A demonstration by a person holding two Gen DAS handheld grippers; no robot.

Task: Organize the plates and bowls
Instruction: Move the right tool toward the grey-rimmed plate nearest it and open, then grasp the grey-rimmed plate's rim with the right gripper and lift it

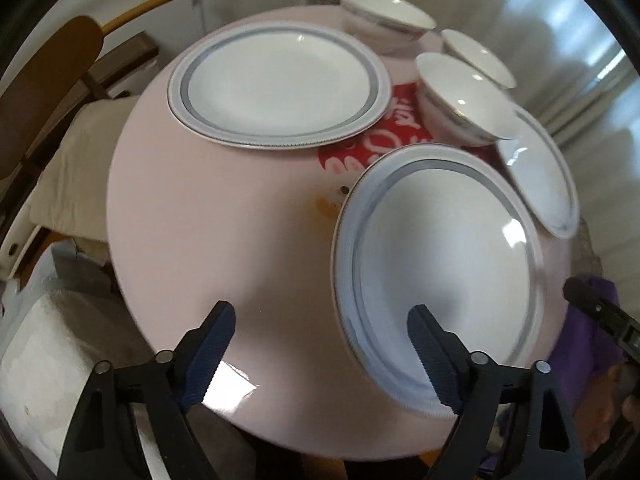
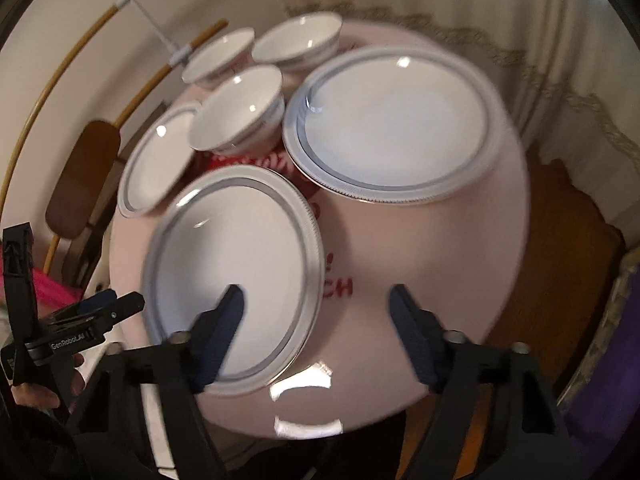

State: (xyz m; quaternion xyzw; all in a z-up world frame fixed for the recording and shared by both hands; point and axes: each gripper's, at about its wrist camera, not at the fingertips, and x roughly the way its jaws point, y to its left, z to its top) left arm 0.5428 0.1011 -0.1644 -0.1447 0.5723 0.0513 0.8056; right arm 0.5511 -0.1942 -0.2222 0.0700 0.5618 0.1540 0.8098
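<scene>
Nothing looks sorted yet, judging by the spread on the round pink table (image 1: 180, 208). Three grey-banded plates lie apart: the near plate (image 1: 440, 264) at about five o'clock in the left wrist view, the far plate (image 1: 280, 84) at twelve, and a third plate (image 1: 540, 176) at three, tilted on the near plate's rim. Three white bowls stand separately at one to two o'clock: the nearest bowl (image 1: 464, 96), the large bowl (image 1: 384, 16) and a small bowl (image 1: 480, 56). The left gripper (image 1: 320, 352) and right gripper (image 2: 316, 328) hover with jaws spread wide, holding nothing. Stacking plates and nesting bowls all remains, I judge.
</scene>
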